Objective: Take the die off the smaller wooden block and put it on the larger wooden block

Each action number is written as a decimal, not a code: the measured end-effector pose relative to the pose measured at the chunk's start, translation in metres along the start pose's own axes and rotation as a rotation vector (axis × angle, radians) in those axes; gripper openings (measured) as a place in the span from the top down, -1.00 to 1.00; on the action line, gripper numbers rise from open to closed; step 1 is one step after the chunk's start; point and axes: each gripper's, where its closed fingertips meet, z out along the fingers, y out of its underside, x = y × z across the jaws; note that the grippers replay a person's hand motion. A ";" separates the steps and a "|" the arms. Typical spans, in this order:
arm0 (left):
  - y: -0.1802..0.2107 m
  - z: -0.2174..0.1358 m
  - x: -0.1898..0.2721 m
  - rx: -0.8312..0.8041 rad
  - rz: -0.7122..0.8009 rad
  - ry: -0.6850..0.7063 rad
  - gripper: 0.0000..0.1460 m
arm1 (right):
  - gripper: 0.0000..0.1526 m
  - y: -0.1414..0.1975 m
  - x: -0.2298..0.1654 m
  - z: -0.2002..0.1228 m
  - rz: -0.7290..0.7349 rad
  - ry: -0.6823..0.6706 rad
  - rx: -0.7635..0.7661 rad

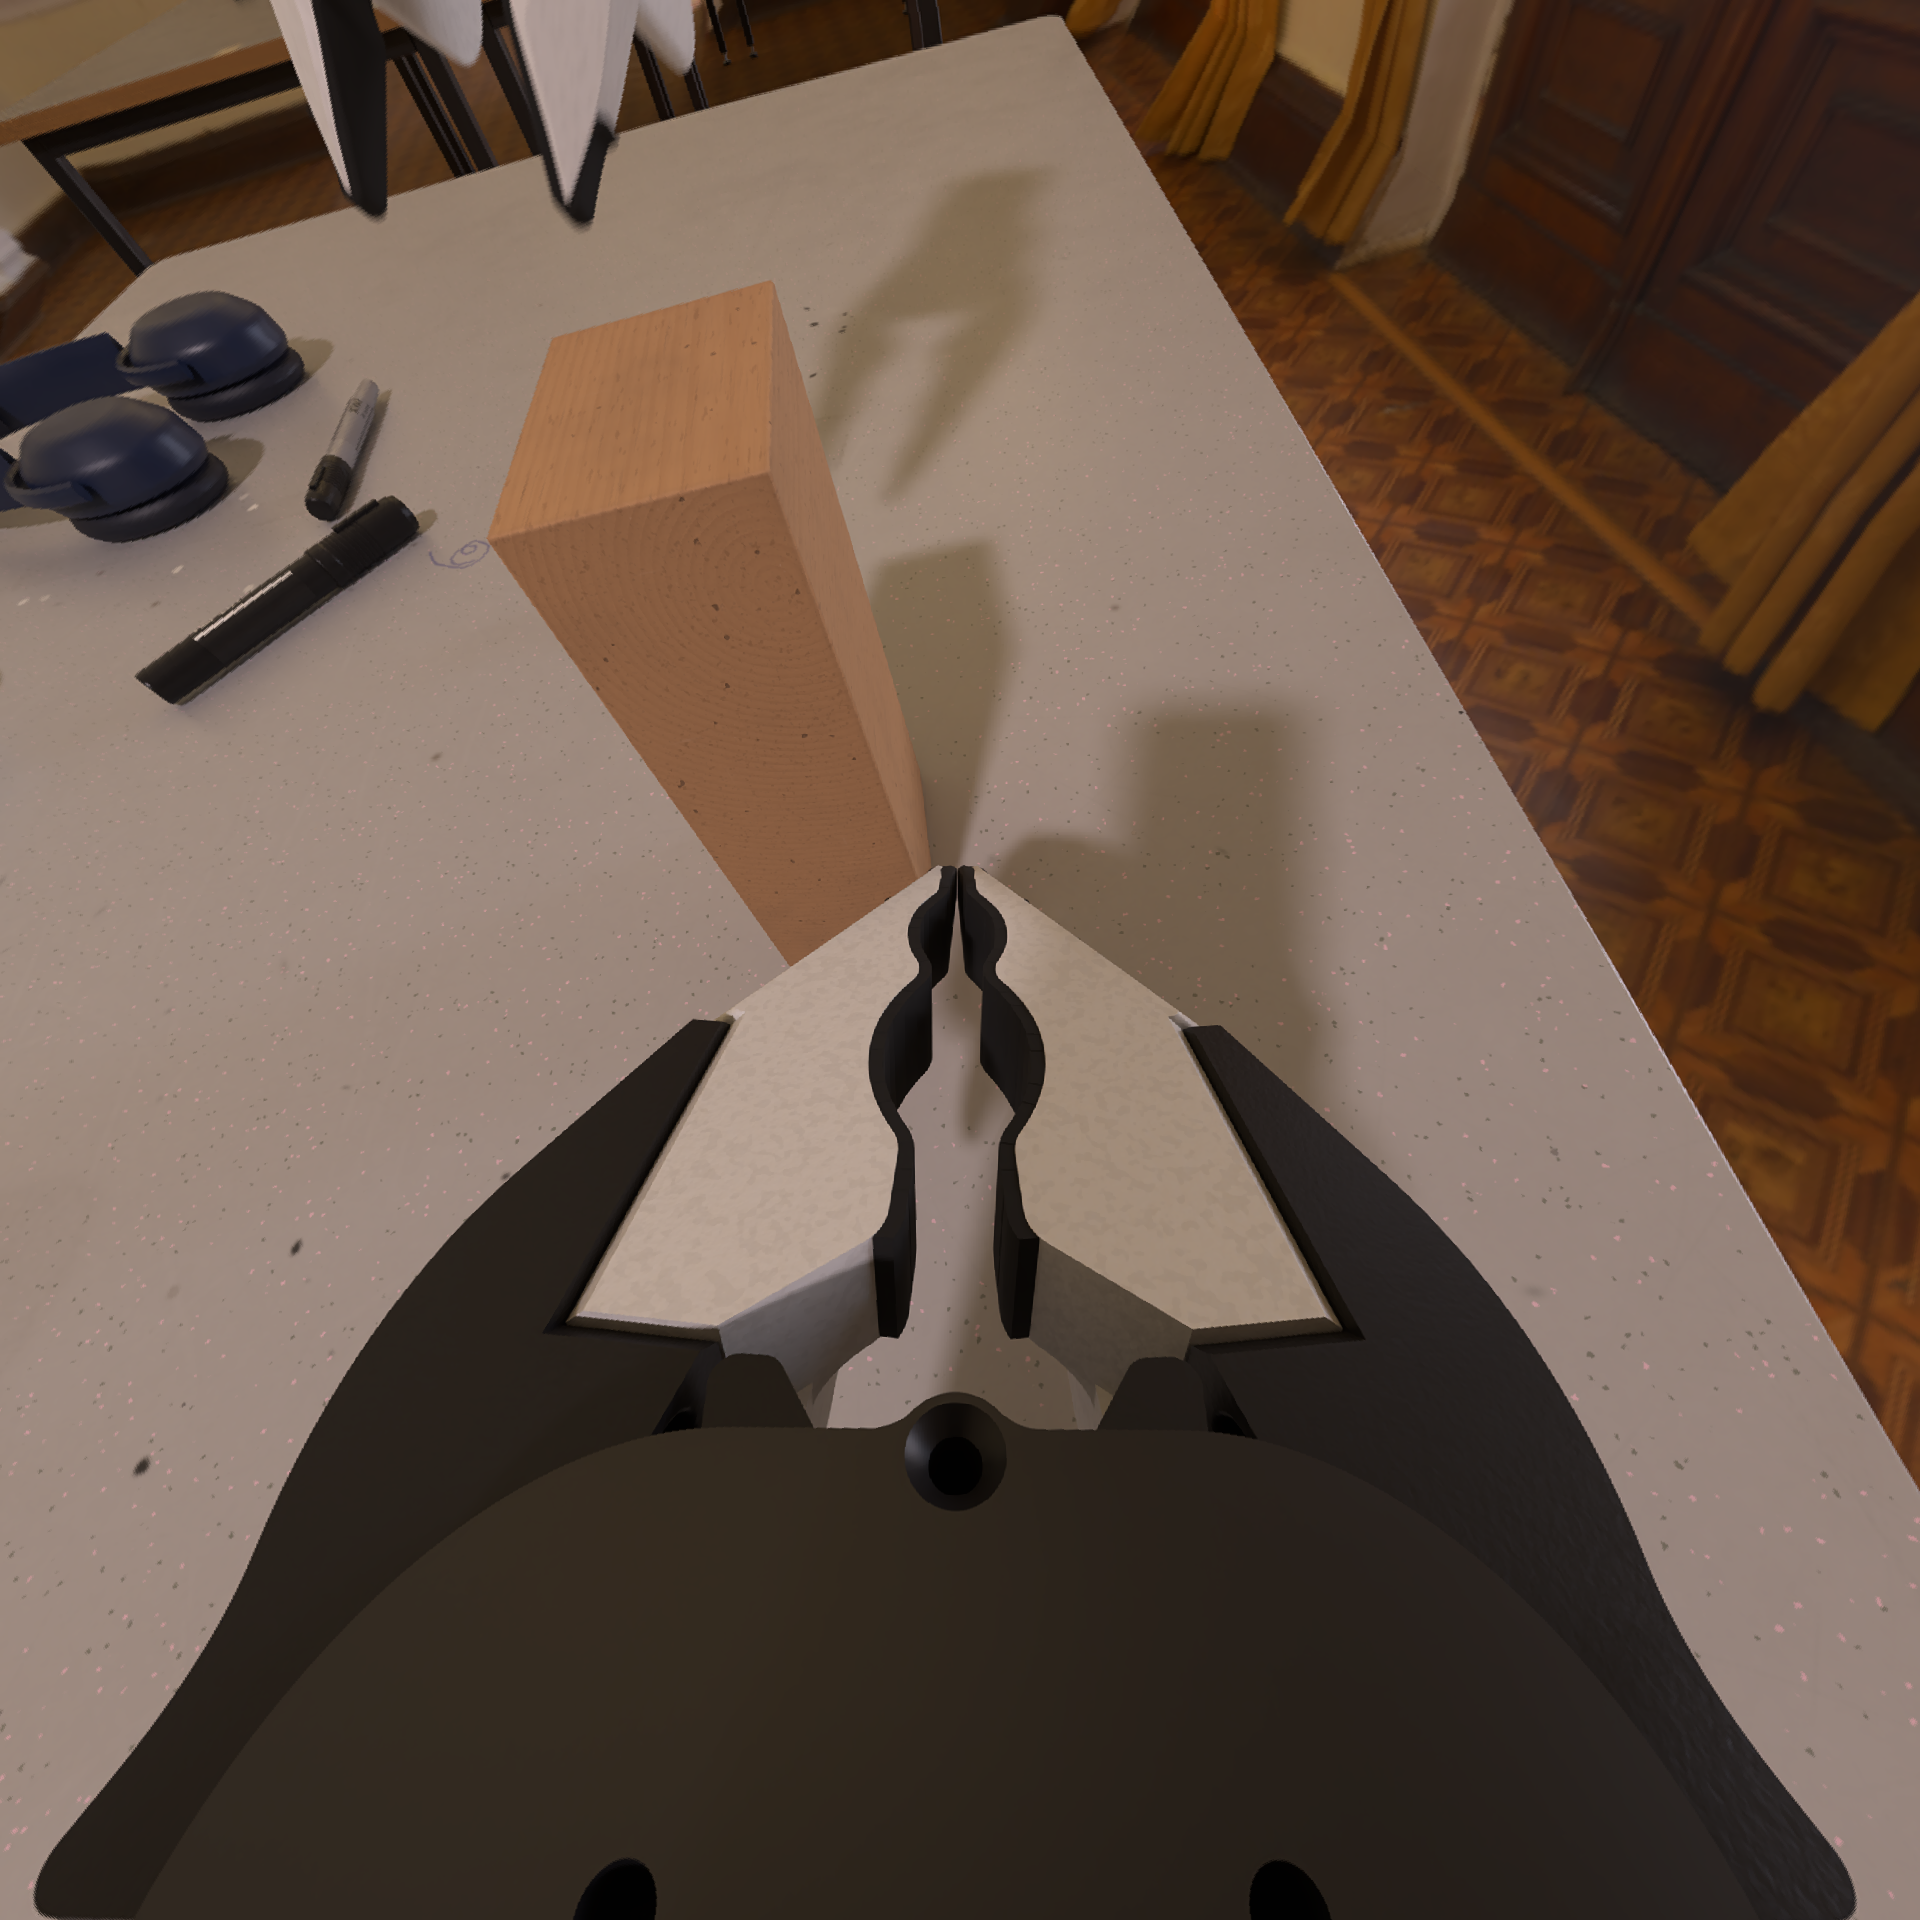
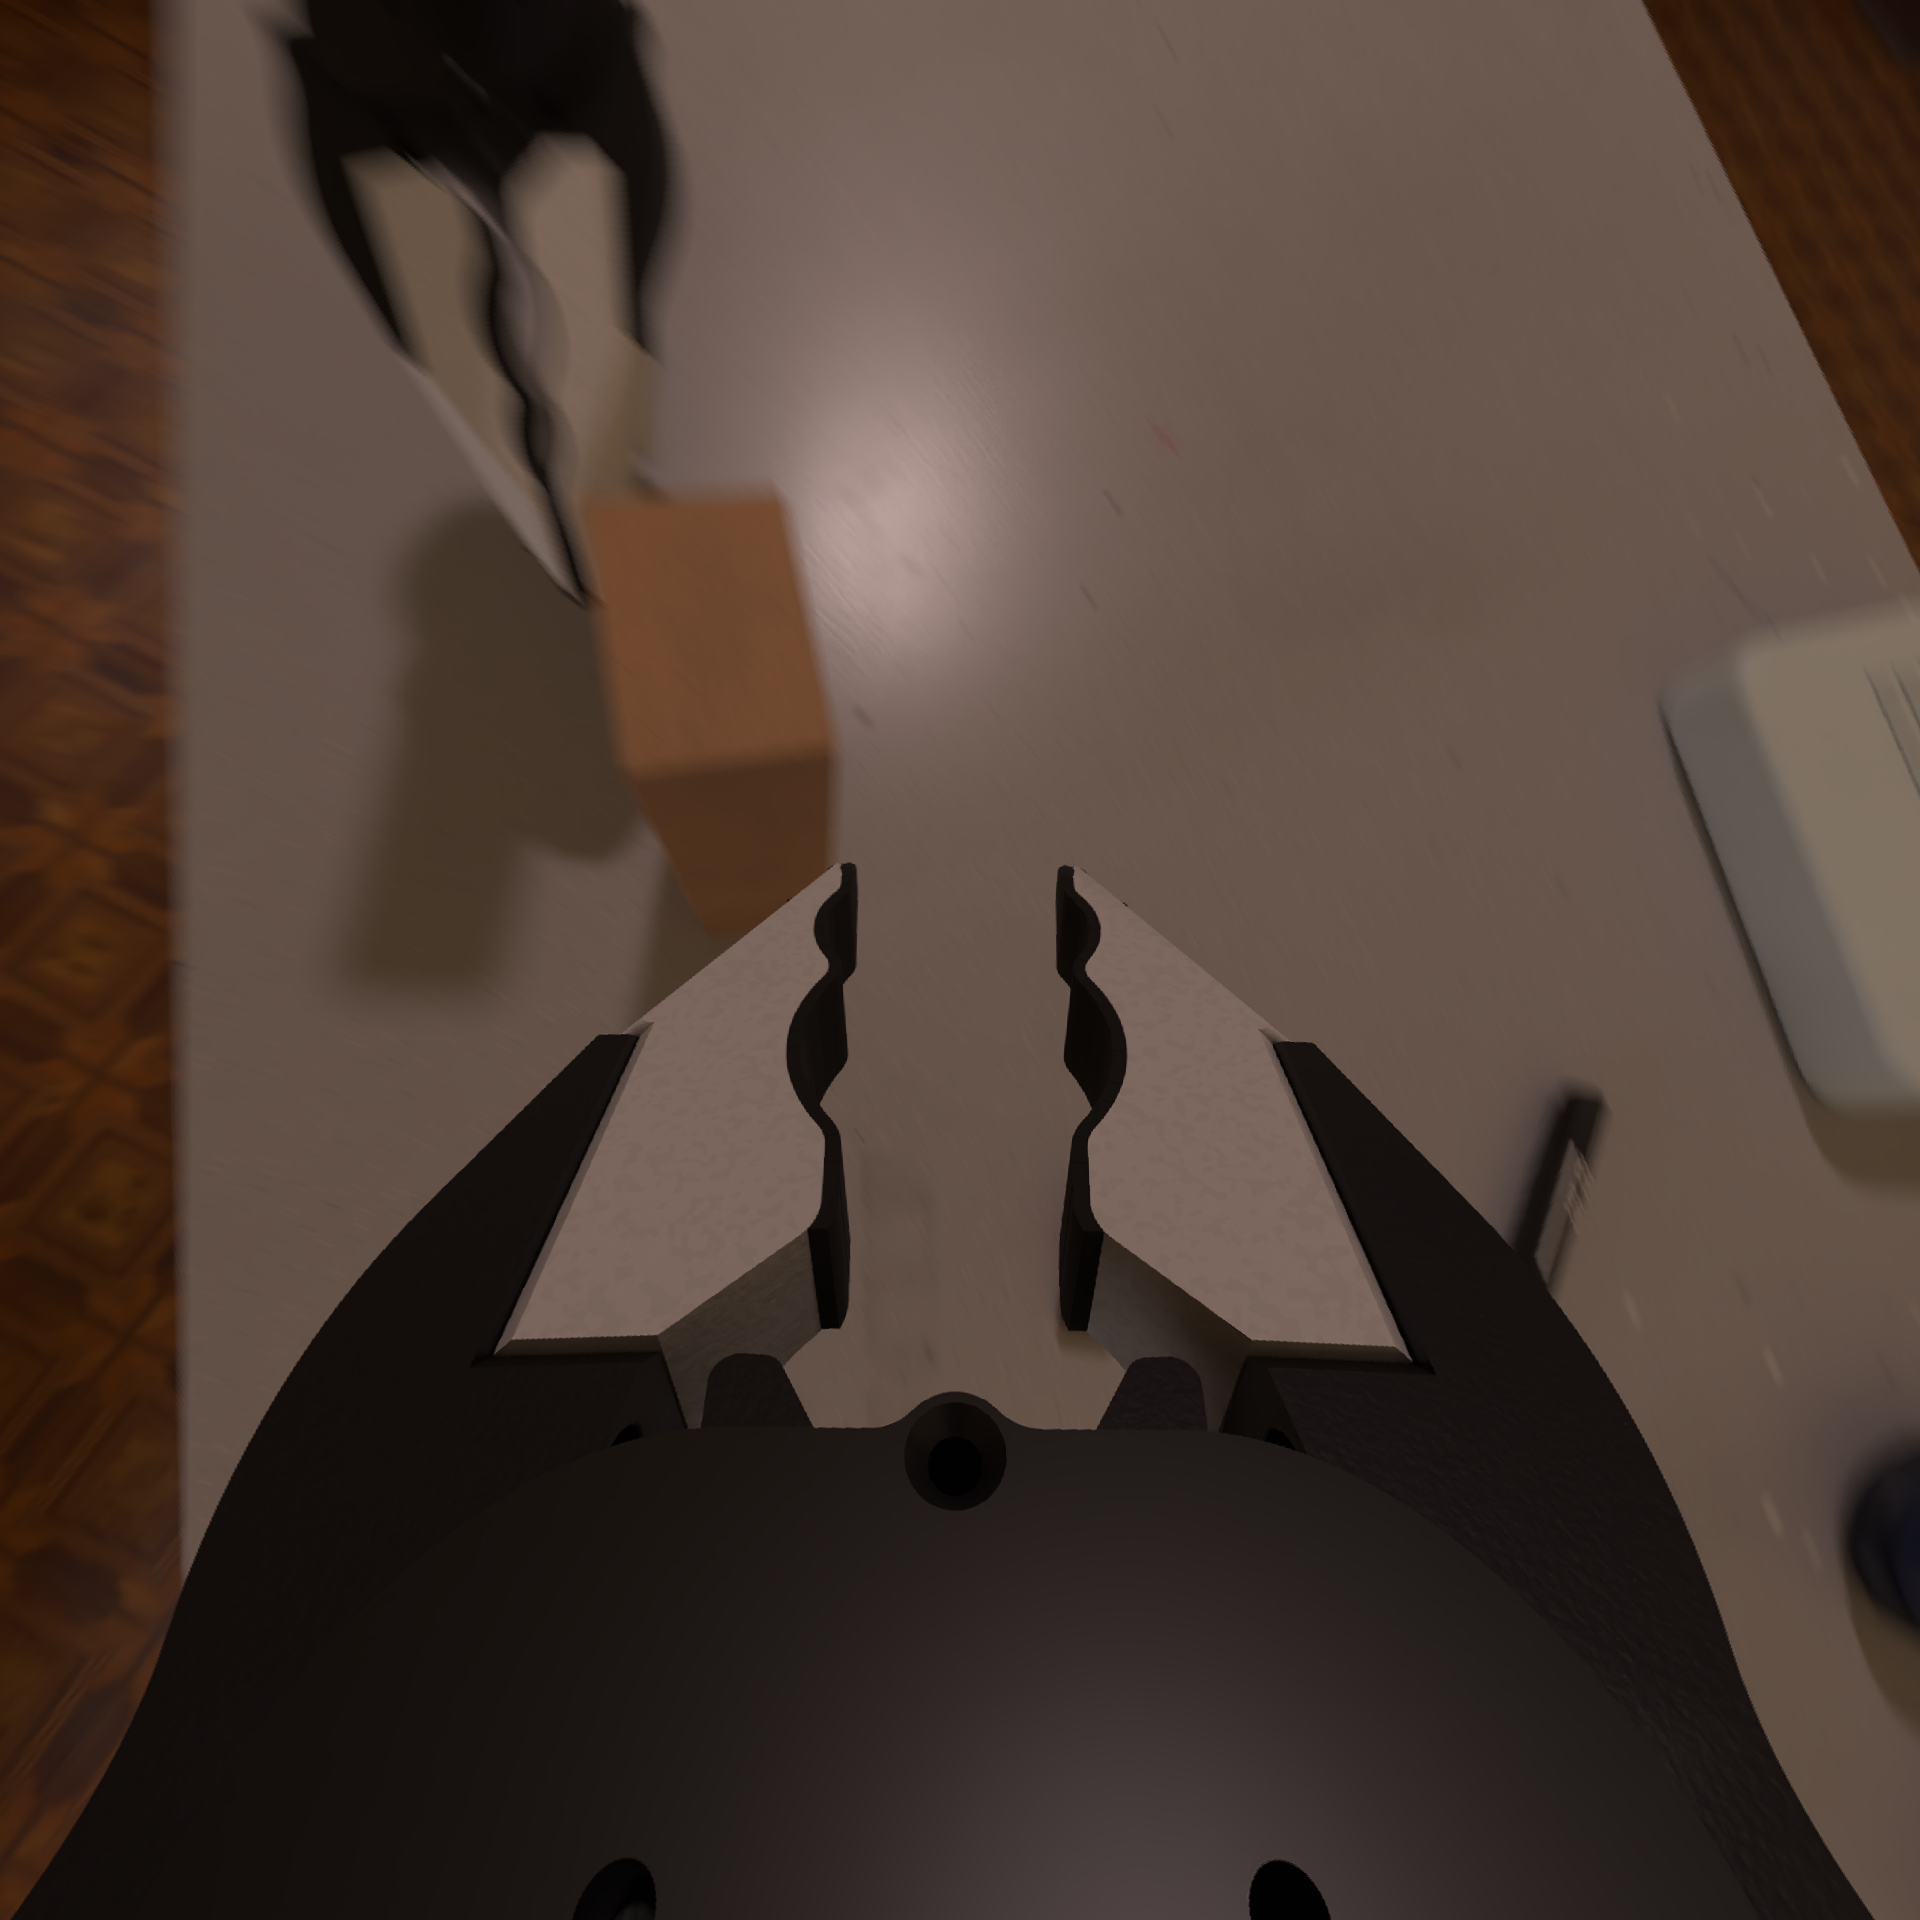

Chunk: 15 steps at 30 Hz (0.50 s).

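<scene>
On the grey table point(image 1: 312, 1039) we see only 1 wooden block point(image 1: 696, 582), tall and upright; neither view shows the die or a 2nd block, so we cannot tell where they are. Our left gripper point(image 1: 956, 873) sits low beside the block's base, its fingertips pressed together around nothing. Our right gripper point(image 2: 956, 883) hangs above with fingers spread and empty. We judge the main risk is the left gripper nudging the block and tipping it, since it is so near.
</scene>
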 end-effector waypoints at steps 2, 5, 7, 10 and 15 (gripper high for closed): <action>0.000 0.000 0.000 0.001 -0.001 0.000 1.00 | 0.43 0.036 0.022 -0.002 0.049 0.096 -0.102; 0.000 0.000 -0.001 0.002 -0.003 -0.002 1.00 | 0.40 0.084 0.039 0.005 0.158 0.122 -0.167; 0.001 -0.001 -0.001 0.004 -0.007 -0.004 1.00 | 0.40 0.108 0.046 0.012 0.200 0.126 -0.198; 0.001 -0.001 -0.003 0.008 -0.017 -0.006 1.00 | 0.40 0.131 0.052 0.019 0.205 0.124 -0.244; 0.003 -0.002 -0.005 0.012 -0.030 -0.005 1.00 | 0.47 0.149 0.054 0.025 0.184 0.084 -0.272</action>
